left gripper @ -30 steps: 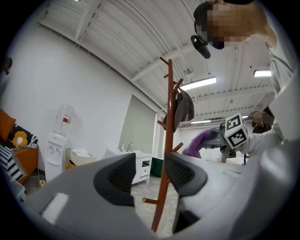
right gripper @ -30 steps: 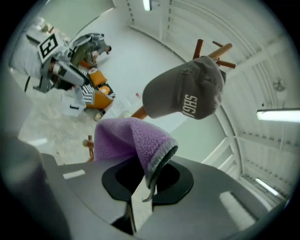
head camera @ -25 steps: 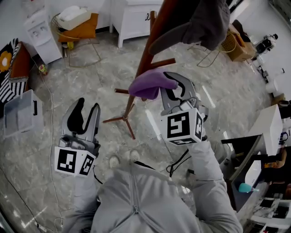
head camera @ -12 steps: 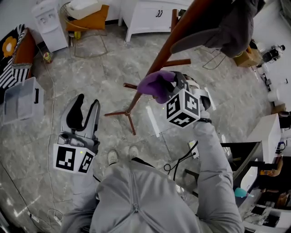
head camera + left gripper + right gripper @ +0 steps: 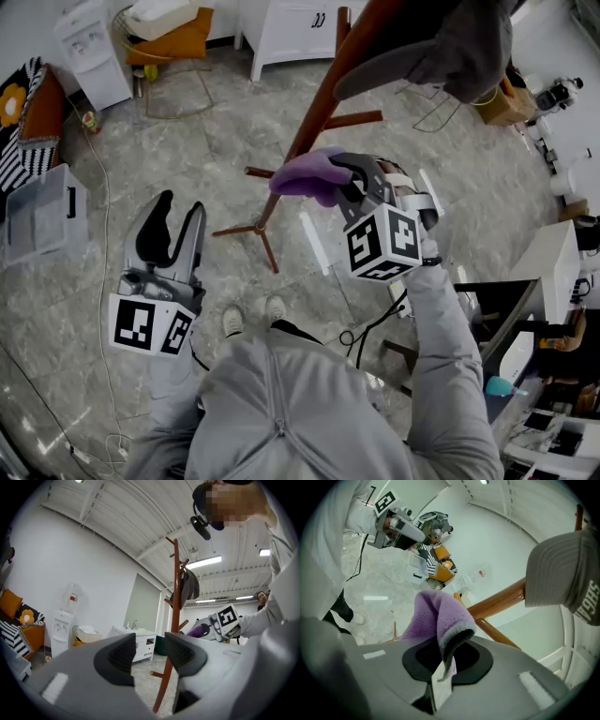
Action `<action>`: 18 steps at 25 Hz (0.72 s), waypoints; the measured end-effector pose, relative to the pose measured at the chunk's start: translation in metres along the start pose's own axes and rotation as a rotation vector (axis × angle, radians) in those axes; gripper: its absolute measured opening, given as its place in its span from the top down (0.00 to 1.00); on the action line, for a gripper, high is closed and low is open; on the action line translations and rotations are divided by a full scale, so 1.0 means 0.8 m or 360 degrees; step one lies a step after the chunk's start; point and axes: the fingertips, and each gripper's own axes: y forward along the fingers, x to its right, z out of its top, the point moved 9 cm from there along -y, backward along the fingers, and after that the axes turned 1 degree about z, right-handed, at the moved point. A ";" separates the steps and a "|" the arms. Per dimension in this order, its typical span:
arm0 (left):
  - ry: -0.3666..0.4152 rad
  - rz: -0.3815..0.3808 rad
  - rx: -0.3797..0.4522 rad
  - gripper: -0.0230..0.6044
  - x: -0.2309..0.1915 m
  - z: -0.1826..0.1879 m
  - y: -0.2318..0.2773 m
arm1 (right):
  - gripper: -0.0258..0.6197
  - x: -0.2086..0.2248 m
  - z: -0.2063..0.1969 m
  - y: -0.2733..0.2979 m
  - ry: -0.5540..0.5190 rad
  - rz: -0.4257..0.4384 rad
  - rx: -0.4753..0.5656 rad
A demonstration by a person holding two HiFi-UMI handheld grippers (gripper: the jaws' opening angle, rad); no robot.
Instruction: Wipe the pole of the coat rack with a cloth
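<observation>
At far left in the head view, a clear box (image 5: pixel 37 220) on the floor (image 5: pixel 187 159), with a water cooler (image 5: pixel 89 56) behind it by the wall. Next to the right, held low and well apart from the rack: left tongs (image 5: pixel 178 211), pointed away from the body, marker cube nearest the camera. In the left gripper view, left tongs (image 5: pixel 150 653) parted by a moderate gap and gripping nothing. Through the gap, only floor, a white cabinet (image 5: pixel 144 645) and the foot of the pole (image 5: pixel 176 602) far beyond.

Below centre, two shoes (image 5: pixel 248 321) on the floor, near the rack's legs (image 5: pixel 234 231). At centre, the brown pole (image 5: pixel 314 122), slanting up across the head view from the spread legs to the top edge, with a peg (image 5: pixel 352 120) sticking out to its right.

On the pole's right side, about midway up its visible length: purple cloth (image 5: pixel 305 176), bunched, just beside the pole or against it; cannot tell which. Clamped on the cloth's right end: right tongs (image 5: pixel 349 178), carried by an arm in a grey sleeve (image 5: pixel 436 347). In the right gripper view, right tongs (image 5: pixel 445 656) closed tight on a fold of the cloth (image 5: pixel 436 616), the rest rising in a hump above the pads, the pole (image 5: pixel 497 601) crossing close behind.

Further right and higher, hung near the rack's top: a grey cap (image 5: pixel 459 47). Same cap (image 5: pixel 562 578) large at the right edge of the right gripper view.
</observation>
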 end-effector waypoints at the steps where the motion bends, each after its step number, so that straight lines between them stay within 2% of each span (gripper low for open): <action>1: 0.0001 -0.0004 0.0001 0.64 0.001 0.000 0.000 | 0.91 -0.002 0.001 -0.005 -0.0003 -0.0008 0.0011; 18: 0.0022 -0.0040 0.0037 0.64 0.018 0.010 -0.008 | 0.91 -0.039 0.058 -0.109 -0.0007 -0.0084 0.0263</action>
